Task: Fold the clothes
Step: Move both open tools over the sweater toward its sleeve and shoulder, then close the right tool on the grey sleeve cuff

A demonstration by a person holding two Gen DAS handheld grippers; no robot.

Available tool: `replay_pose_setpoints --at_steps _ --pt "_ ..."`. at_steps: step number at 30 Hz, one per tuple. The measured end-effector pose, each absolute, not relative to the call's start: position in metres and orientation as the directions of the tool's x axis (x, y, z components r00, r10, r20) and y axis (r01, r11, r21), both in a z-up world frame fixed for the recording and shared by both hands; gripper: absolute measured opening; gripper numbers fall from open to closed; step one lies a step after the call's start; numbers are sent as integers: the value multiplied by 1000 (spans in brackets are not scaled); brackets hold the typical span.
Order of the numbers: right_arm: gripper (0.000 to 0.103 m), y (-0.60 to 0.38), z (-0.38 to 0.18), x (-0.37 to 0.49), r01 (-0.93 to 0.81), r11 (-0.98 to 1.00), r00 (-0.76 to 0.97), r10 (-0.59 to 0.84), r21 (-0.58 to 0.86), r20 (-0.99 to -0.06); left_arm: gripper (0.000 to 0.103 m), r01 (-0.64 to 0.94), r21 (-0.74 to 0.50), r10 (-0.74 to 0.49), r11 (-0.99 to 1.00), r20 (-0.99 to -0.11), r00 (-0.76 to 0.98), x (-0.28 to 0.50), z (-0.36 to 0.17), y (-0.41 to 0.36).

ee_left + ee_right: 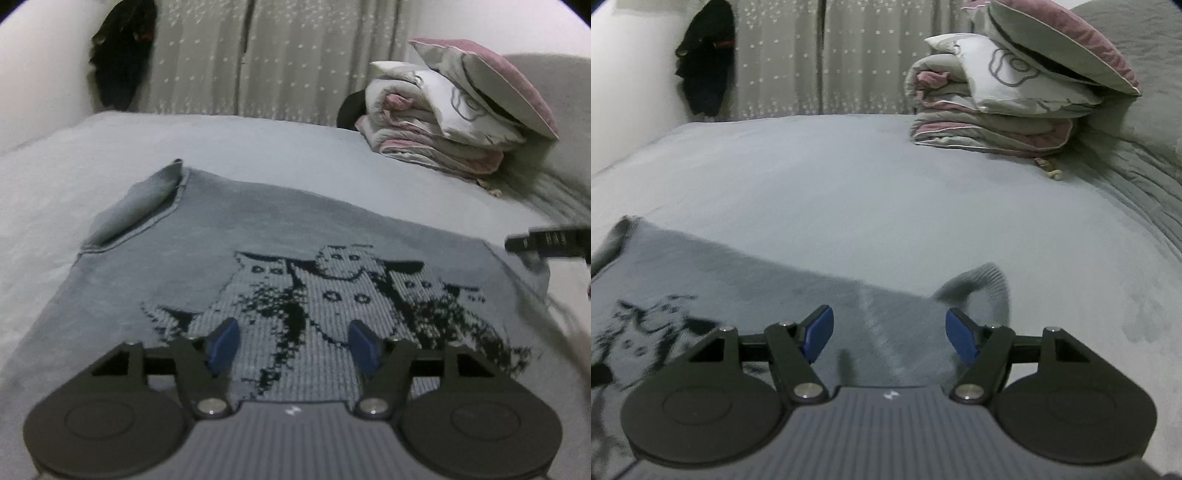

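1. a grey knitted sweater [280,236] lay spread flat on a pale bed [258,147], its black-and-light cat pattern [332,295] facing up.
2. one sleeve [136,206] was folded in over the body at the left of the left wrist view; in the right wrist view another sleeve end [982,288] curled up at the garment's edge.
3. the left gripper [291,343] hovered over the cat pattern with its blue pads [221,345] spread apart and nothing clamped between them.
4. the right gripper [888,339] hung over the plain grey part of the sweater near that curled sleeve, its pads [962,341] likewise apart, gripping nothing.
5. a dark part of the right gripper showed at the right edge of the left wrist view.
6. a stack of folded bedding [990,122] with a pink-backed pillow [1067,48] on top sat at the far right of the bed, well apart from the sweater.
7. a starred curtain [827,55] and a dark hanging garment [705,62] stood behind the bed.
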State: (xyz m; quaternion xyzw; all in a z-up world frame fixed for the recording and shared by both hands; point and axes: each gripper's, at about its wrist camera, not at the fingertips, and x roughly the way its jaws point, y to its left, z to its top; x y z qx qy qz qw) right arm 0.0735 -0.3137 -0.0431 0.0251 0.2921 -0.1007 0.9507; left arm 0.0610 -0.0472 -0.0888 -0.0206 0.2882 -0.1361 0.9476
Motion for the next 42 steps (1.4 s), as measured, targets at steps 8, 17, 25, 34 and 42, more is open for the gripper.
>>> replay_pose_setpoints --at_steps 8,17,25,34,42 --pt "72 -354 -69 91 179 969 835 -57 173 -547 72 252 -87 -257 964 -549 795 62 -90 -51" --pt "69 -359 -73 90 -7 964 878 133 267 -460 74 253 -83 -257 964 -549 795 62 -89 -53" --pt "15 -356 -66 85 -107 951 867 231 290 -441 75 247 -100 -260 964 -559 787 64 -82 -53" --pt "15 -344 -44 60 -437 849 786 521 298 -332 75 182 -172 -249 968 -586 771 87 -62 -52" --pt "12 -312 -48 57 -599 761 632 640 248 -437 75 162 -271 -294 949 -574 765 121 -42 -60"
